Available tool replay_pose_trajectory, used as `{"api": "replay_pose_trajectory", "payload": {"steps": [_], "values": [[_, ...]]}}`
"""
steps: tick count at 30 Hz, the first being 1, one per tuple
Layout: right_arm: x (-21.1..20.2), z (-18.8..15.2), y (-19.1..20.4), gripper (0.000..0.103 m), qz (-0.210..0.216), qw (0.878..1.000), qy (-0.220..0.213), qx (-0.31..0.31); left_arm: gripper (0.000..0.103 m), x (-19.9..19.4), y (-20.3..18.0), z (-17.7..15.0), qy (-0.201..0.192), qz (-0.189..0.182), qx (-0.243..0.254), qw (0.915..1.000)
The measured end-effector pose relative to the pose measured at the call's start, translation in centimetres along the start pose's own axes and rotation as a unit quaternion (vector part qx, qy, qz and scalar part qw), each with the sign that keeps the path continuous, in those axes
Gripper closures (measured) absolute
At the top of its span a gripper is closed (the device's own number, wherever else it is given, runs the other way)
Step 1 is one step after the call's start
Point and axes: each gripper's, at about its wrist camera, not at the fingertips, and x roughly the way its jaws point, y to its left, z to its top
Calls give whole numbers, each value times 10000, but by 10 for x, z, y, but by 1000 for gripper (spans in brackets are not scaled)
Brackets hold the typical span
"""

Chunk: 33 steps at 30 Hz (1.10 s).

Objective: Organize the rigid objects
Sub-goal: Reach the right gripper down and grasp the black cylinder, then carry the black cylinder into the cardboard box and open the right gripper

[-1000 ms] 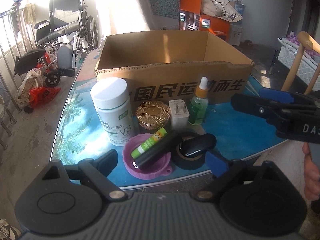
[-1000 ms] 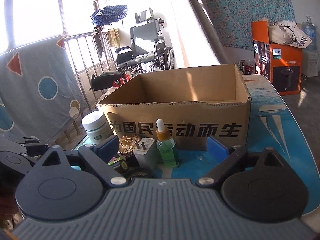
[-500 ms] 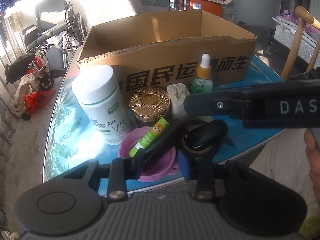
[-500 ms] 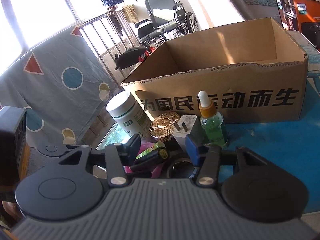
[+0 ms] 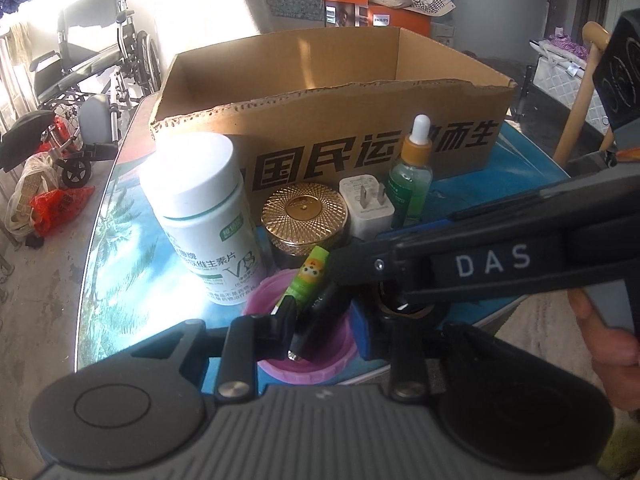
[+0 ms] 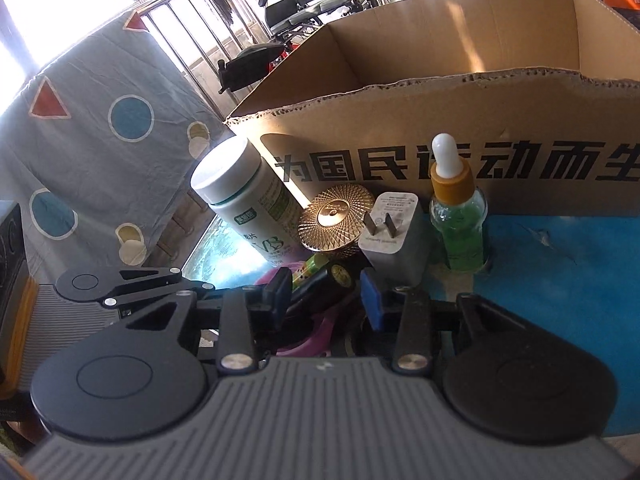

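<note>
Corrugated brown cardboard box (image 5: 332,92), open-topped with black printed characters on its front wall, stands at the back of the glossy blue picture-printed counter (image 5: 120,240). In front of it, left to right: white plastic vitamin bottle (image 5: 204,216) upright; round gold-lidded jar (image 5: 304,216); white wall charger (image 5: 366,208) with prongs facing up; green glass dropper bottle (image 5: 412,172) with amber collar and white bulb, just before the box wall. Nearer the counter edge a pink plastic dish (image 5: 312,364) holds a slim black tube (image 5: 320,312) lying tilted beside a green-labelled stick (image 5: 306,280); a black tape roll (image 5: 416,314) sits just right of the dish. Left gripper (image 5: 326,330): jaws closing, the black tube's lower end between them; pad contact cannot be confirmed. Right gripper (image 6: 324,298): jaws closing, set around the tube's upper end; in the left wrist view its black finger (image 5: 460,256) crosses over the tape roll from the right, held by a person's hand (image 5: 612,340). Tube rests in the dish.
</note>
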Motion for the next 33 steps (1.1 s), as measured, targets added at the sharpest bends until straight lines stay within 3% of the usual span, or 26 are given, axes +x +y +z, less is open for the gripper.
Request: {"api": "replay_pose_trajectory", "payload": {"steps": [8, 15, 22, 33], "values": [[15, 1, -2, 68, 5, 9994, 171, 303, 74, -1, 3, -1, -75, -111, 130, 9998], [10, 1, -1, 75, 4, 9990, -41, 441, 76, -3, 0, 0, -187, -145, 203, 9995], [-6, 3, 14, 82, 85, 9995, -275, 155, 77, -5, -4, 0, -251, -54, 251, 9994], [-18, 3, 33, 82, 89, 9987, -393, -310, 79, -16, -10, -3, -512, 266, 358, 9977]]}}
